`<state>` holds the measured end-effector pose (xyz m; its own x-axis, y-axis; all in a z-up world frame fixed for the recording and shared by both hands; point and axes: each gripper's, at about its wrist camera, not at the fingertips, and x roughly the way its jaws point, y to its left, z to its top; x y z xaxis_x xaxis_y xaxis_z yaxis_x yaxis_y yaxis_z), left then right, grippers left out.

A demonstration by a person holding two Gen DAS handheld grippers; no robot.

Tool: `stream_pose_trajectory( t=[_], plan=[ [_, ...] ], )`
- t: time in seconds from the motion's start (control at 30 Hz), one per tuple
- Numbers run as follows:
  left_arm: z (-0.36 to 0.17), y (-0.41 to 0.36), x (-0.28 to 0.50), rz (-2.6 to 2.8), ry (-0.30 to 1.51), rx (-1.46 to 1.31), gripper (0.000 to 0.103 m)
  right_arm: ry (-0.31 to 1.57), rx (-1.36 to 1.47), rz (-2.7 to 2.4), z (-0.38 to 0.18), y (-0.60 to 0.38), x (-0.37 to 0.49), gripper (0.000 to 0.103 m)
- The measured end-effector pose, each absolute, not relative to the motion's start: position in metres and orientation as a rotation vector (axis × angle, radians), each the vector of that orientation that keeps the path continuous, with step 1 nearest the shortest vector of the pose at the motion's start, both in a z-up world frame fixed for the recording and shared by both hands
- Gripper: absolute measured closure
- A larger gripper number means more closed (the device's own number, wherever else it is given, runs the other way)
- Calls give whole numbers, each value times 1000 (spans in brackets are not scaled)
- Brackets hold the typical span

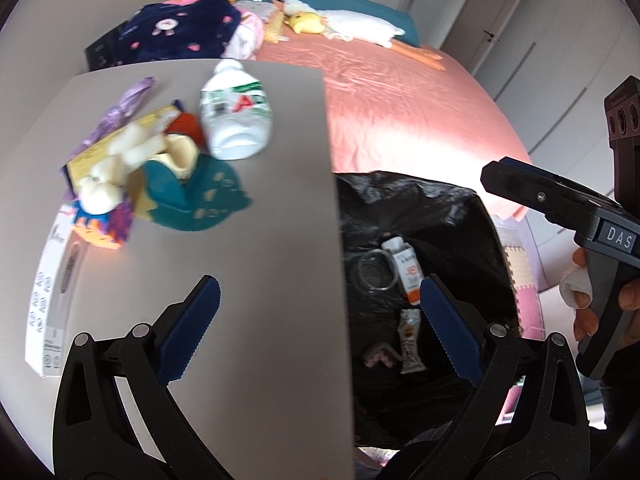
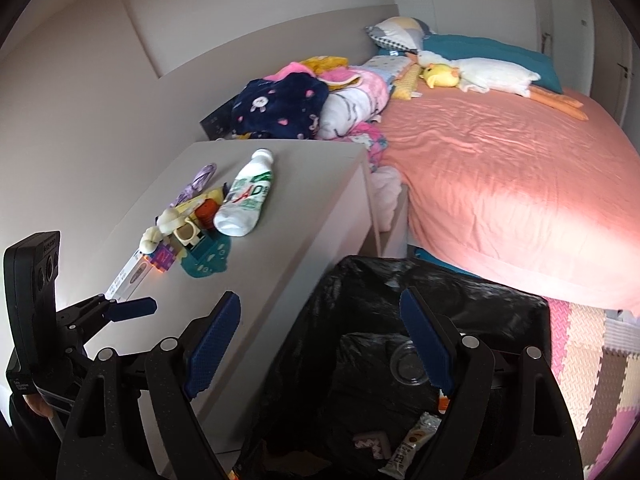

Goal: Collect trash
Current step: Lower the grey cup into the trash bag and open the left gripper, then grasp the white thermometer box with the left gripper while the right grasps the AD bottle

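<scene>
Nearest in the left wrist view, the left gripper (image 1: 320, 312) stands released, its blue pads wide apart with nothing between them; one pad hangs over the grey table (image 1: 260, 240), the other over the black bin bag (image 1: 420, 208). The right gripper (image 2: 320, 320) is likewise released and empty, straddling the table's edge and the bag's mouth.

Inside the bag, at about 5 o'clock from the left gripper's midpoint, lie pieces already collected: a small carton (image 1: 406, 270), a snack wrapper (image 1: 410, 340) and a clear round lid (image 1: 374, 272).

Farther out on the table, at roughly 11 o'clock from the left gripper, sits the clutter: a teal piece (image 1: 192, 196), a cream plush toy (image 1: 120, 164) and a purple wrapper (image 1: 120, 112). Which of these counts as trash I cannot tell for sure.

The clearest next piece of trash, in my judgement, is the white plastic bottle (image 1: 236, 112), lying on its side just beyond the clutter and touching or nearly touching it. From the left gripper it lies at about 11 o'clock; from the right gripper it lies at about 11 o'clock too (image 2: 246, 194). Its long axis runs from cap at the far end to base at the near end, nearly along the line of reach. The left gripper looks the nearer, being over the table on the bottle's side. A grasp would probably close across the body, from either side.

Beyond the table lies the bed with its pink sheet (image 1: 400, 112).
</scene>
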<state>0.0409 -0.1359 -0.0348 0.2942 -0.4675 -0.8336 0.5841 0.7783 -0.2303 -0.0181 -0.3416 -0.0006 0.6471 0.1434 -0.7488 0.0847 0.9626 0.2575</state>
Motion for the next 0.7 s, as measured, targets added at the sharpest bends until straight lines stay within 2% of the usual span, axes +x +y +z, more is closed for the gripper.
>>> stream_pose_trajectory(
  t=[0.7],
  plan=[
    [-43,-44,82,-457,1029,83,6,910,243,132,-15,-282,62,21]
  ],
)
